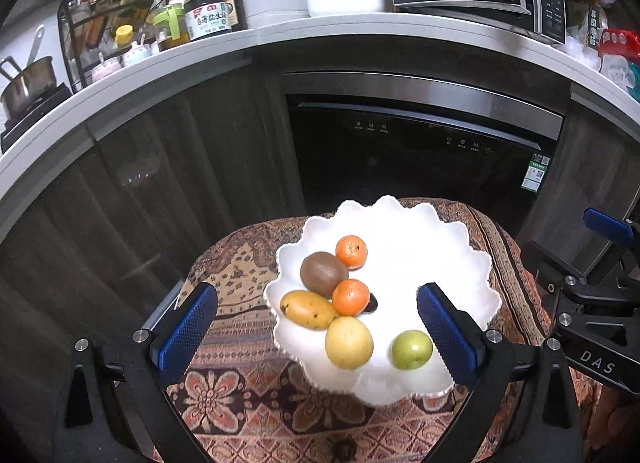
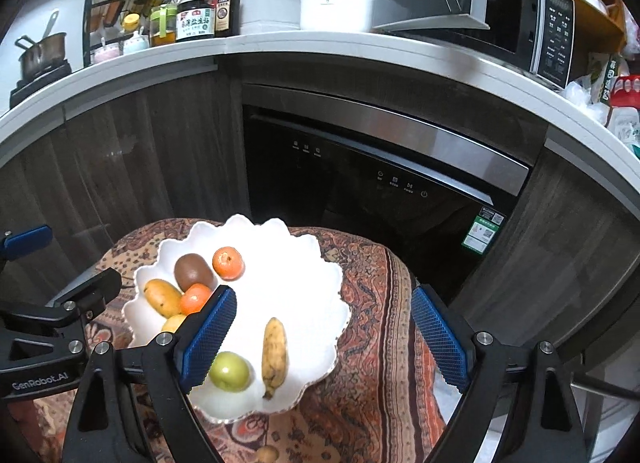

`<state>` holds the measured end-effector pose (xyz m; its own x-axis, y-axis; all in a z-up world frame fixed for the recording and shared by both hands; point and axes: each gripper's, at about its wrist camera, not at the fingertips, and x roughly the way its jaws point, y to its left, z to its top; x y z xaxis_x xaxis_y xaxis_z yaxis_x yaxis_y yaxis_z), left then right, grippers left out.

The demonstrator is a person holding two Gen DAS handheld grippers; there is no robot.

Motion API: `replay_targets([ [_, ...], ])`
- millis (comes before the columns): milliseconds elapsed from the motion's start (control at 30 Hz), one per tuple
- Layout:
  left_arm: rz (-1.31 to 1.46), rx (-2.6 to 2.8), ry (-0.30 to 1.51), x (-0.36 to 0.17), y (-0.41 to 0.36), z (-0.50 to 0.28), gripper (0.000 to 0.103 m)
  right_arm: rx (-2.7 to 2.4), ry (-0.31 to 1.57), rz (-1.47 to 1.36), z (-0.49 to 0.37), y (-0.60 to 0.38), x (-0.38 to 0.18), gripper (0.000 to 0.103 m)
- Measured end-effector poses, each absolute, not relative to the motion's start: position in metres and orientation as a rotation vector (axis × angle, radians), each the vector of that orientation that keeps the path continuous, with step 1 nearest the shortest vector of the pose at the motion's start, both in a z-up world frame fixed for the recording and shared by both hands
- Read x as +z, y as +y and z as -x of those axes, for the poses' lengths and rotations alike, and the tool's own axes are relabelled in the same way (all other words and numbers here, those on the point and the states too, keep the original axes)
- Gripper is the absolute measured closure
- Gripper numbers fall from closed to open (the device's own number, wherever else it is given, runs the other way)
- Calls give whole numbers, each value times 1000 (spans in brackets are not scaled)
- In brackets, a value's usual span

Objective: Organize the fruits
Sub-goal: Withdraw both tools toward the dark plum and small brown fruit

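A white scalloped plate (image 1: 440, 255) (image 2: 296, 263) stands on a patterned cloth. On it lie two oranges (image 1: 351, 251) (image 1: 351, 296), a kiwi (image 1: 323, 271), a yellow mango (image 1: 307, 309), a pale yellow fruit (image 1: 349, 341) and a green fruit (image 1: 411, 349) (image 2: 229, 370). The right wrist view also shows a small banana (image 2: 274, 355) on the plate. My left gripper (image 1: 316, 337) is open and empty above the plate's near side. My right gripper (image 2: 320, 337) is open and empty above the plate's right part.
The patterned cloth (image 1: 248, 403) covers a small table in front of a dark dishwasher (image 1: 420, 151). A counter (image 1: 320, 29) behind holds bottles, a rice cooker and a microwave. A small brown fruit (image 2: 267, 454) lies on the cloth at the near edge.
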<state>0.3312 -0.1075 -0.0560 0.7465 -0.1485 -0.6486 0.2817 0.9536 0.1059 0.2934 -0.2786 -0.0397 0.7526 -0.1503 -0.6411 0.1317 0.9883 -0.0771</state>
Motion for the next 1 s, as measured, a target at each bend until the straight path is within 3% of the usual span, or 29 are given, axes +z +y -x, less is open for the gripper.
replay_targets([
  [1000, -174, -205, 776, -117, -72, -273, 1, -122, 805, 9, -235, -250, -93, 13],
])
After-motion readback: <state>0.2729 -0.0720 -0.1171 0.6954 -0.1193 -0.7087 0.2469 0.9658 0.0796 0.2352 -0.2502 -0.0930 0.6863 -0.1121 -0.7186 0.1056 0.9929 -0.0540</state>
